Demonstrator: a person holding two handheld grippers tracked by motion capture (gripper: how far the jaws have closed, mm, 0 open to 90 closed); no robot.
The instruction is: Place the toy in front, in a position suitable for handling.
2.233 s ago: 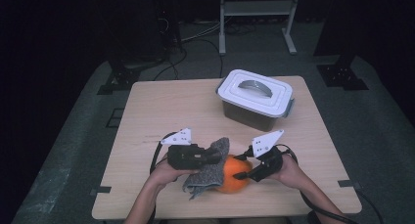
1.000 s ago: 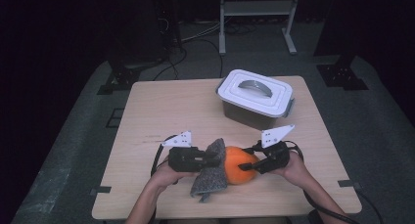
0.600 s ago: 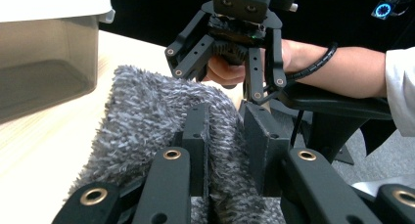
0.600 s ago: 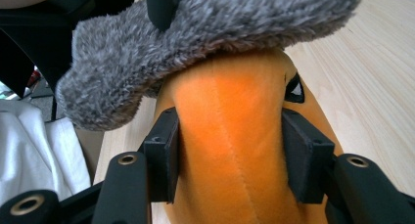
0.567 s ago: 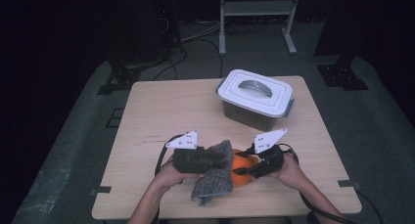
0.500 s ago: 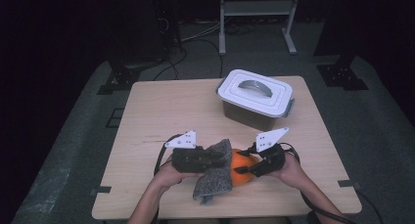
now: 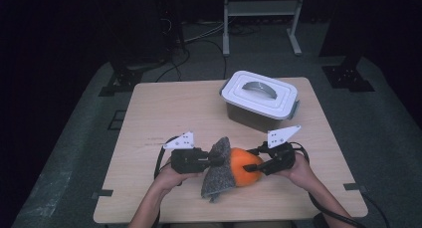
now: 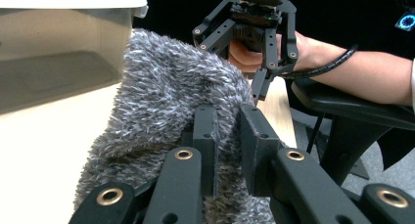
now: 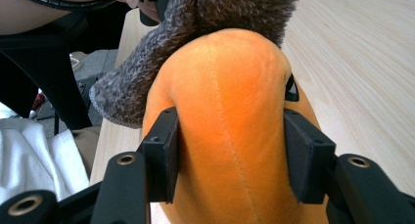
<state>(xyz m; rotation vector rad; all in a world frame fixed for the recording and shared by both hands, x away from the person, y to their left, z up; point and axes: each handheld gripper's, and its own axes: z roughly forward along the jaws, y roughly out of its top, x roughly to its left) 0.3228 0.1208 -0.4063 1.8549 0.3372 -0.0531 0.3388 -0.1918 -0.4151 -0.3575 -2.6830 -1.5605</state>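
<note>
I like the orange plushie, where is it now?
The orange plush toy sits near the front edge of the table, squeezed by the right gripper, with the grey fuzzy cloth against its left side.

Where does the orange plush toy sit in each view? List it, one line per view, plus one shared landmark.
High view: orange plush toy near the table's front edge, right of centre.
Left gripper view: I cannot make it out behind the grey cloth.
Right gripper view: centre, between the black tongs.
Shared landmark: the grey cloth.
</note>
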